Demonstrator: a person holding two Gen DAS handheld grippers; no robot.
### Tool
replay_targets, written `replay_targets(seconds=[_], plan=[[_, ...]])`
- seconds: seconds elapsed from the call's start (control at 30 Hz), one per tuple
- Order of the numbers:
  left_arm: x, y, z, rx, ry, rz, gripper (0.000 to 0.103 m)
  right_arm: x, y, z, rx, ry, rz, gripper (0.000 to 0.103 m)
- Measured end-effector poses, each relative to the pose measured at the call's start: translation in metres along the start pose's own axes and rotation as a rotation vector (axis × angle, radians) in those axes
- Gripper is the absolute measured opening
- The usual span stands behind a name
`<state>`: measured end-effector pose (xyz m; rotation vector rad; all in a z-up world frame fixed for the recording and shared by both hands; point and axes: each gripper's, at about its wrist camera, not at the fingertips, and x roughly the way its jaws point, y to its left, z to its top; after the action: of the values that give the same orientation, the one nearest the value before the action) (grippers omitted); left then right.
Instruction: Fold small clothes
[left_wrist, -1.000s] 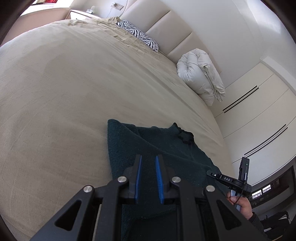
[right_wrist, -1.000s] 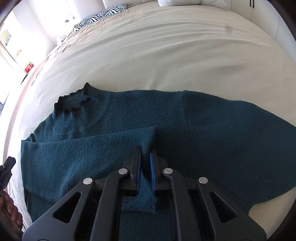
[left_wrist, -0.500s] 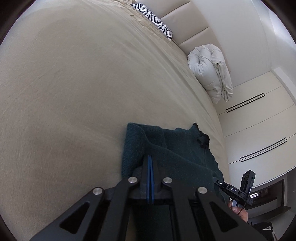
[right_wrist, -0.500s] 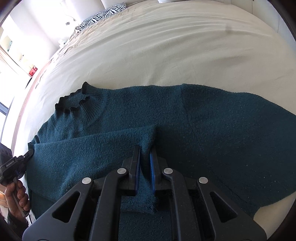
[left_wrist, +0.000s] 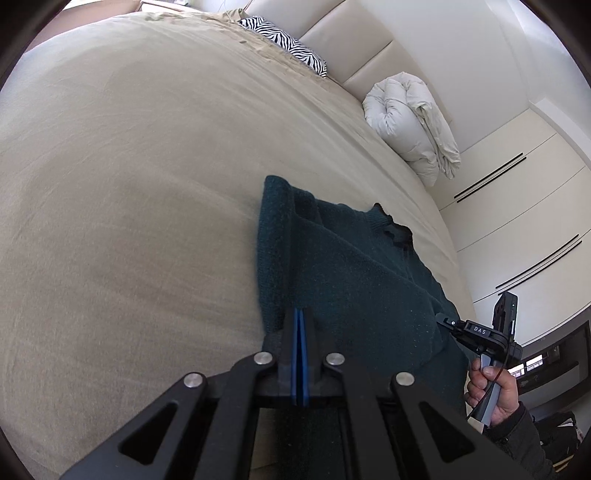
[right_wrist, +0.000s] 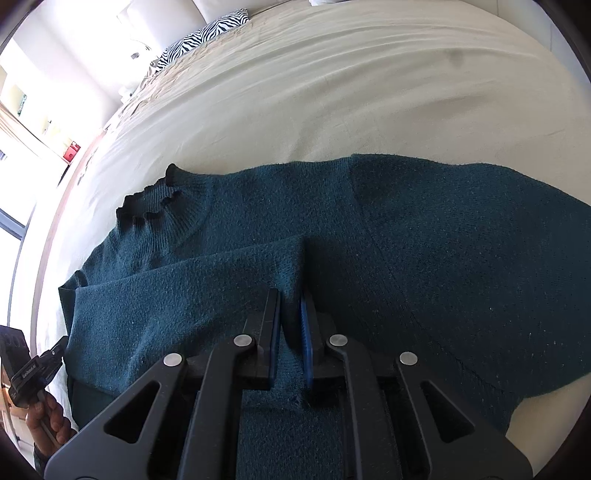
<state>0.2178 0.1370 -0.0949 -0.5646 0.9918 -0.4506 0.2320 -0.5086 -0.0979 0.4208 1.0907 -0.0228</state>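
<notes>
A dark teal knitted sweater (right_wrist: 424, 251) lies spread on the beige bed (right_wrist: 332, 92), collar to the left, one sleeve folded across its body. My right gripper (right_wrist: 290, 295) is shut on the end of that folded sleeve (right_wrist: 207, 288). In the left wrist view the sweater (left_wrist: 351, 277) lies at the bed's near right part. My left gripper (left_wrist: 299, 314) is shut on the sweater's side edge, with a raised fold of cloth rising just ahead of it. The right gripper's body (left_wrist: 480, 332) shows in a hand at the right.
A zebra-print pillow (left_wrist: 288, 44) and a rolled white duvet (left_wrist: 410, 114) lie by the padded headboard. White wardrobe doors (left_wrist: 517, 221) stand past the bed's right side. A window and shelf (right_wrist: 55, 140) are at the left.
My left gripper went from open to shut on the sweater's side edge and lifted the cloth a little. My right gripper stayed shut on the sleeve, hardly moving.
</notes>
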Motion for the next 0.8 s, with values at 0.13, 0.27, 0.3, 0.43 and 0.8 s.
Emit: replay_targets(seconds=[0.13, 0.27, 0.3, 0.43, 0.8], plan=[[-0.009, -0.008, -0.010, 0.045, -0.010, 0.032, 0.003, -0.001, -0.001, -0.002, 0.015, -0.005, 0.003, 0.010], [-0.015, -0.017, -0.024, 0.090, -0.019, 0.067, 0.003, -0.002, -0.004, -0.004, 0.030, -0.008, 0.012, 0.010], [-0.015, -0.019, -0.028, 0.098, -0.018, 0.072, 0.007, -0.003, -0.005, -0.004, 0.038, -0.007, 0.015, 0.010], [-0.010, -0.024, -0.041, 0.152, 0.000, 0.114, 0.009, -0.007, -0.010, -0.007, 0.077, -0.005, 0.035, 0.012], [-0.032, -0.050, -0.047, 0.170, -0.077, 0.128, 0.056, -0.055, -0.065, -0.037, 0.200, -0.091, 0.164, 0.026]])
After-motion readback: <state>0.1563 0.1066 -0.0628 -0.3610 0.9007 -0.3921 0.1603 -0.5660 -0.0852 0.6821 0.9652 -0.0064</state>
